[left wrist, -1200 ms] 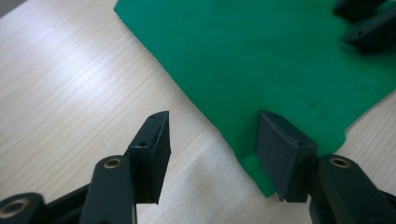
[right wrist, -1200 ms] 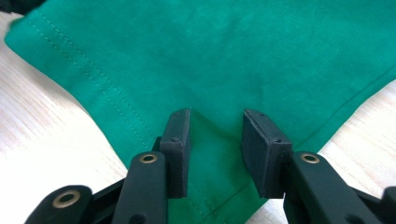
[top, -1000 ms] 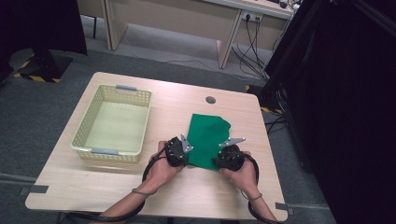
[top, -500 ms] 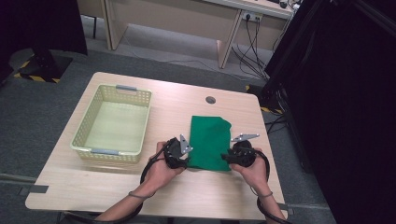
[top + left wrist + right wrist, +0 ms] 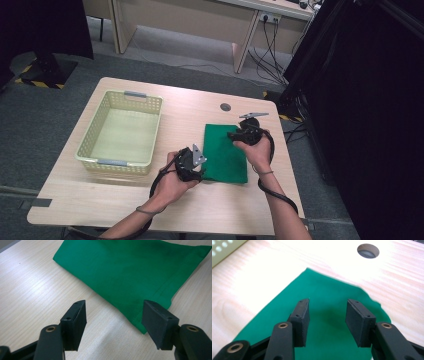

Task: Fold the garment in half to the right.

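Note:
A folded green cloth (image 5: 223, 155) lies flat on the wooden table (image 5: 100, 197), right of centre. My left gripper (image 5: 198, 161) sits at the cloth's near left corner. Its jaws have just been opening and stand open over bare wood, with the cloth's (image 5: 130, 270) edge just beyond the left gripper (image 5: 113, 320). My right gripper (image 5: 235, 135) hovers over the cloth's far right part. In the right gripper view the right gripper (image 5: 327, 315) is above the cloth (image 5: 322, 290); its jaws have also just been opening, and nothing is between them.
A pale yellow plastic basket (image 5: 115, 162) stands empty on the left half of the table. A round cable hole (image 5: 225, 107) lies just past the cloth. Behind the table are a desk with hanging cables (image 5: 272, 45) and a black curtain (image 5: 370, 100) at right.
The right gripper let go of the cloth's near right edge, rose and moved toward the cloth's far end. The cloth now lies as a flat rectangle. The left hand barely moved.

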`<state>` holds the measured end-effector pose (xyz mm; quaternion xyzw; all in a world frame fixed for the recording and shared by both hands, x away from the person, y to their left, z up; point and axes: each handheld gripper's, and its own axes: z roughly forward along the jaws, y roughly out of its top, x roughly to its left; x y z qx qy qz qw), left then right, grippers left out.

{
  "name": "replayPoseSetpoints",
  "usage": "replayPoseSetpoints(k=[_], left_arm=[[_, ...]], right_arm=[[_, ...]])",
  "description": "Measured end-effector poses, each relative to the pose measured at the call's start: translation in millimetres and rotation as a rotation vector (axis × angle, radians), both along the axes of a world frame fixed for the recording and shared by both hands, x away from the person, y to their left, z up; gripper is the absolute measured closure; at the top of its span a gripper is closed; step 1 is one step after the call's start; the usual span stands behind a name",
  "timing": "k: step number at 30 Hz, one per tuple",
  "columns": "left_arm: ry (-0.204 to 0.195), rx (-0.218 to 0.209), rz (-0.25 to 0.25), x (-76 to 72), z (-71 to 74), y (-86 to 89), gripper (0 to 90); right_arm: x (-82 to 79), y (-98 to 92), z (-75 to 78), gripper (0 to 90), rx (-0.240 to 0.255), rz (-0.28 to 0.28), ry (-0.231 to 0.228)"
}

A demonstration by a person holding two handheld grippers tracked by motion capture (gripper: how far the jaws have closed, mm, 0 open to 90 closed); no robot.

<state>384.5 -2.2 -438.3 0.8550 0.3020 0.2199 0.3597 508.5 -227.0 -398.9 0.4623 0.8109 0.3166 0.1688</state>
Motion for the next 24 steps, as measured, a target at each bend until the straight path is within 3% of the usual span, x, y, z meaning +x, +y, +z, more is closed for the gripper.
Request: replayPoseSetpoints(k=[5, 10, 15, 24], left_arm=[[0.001, 0.001, -0.002, 0.2, -0.7, -0.4, 36.2], [0.008, 0.005, -0.003, -0.3, -3.0, -0.8, 36.0], [0.011, 0.003, -0.004, 0.5, -3.7, -1.8, 35.9], [0.012, 0.009, -0.012, -0.7, -5.5, -2.9, 35.8]], right_arm=[[19.7, 8.2, -7.7, 53.9, 0.020, -0.024, 0.012], [34.5, 12.0, -25.0, 53.8, -0.005, -0.053, 0.042], [40.1, 12.4, -39.9, 53.6, -0.024, -0.060, 0.066], [41.0, 13.9, -53.4, 53.3, -0.050, -0.046, 0.075]])
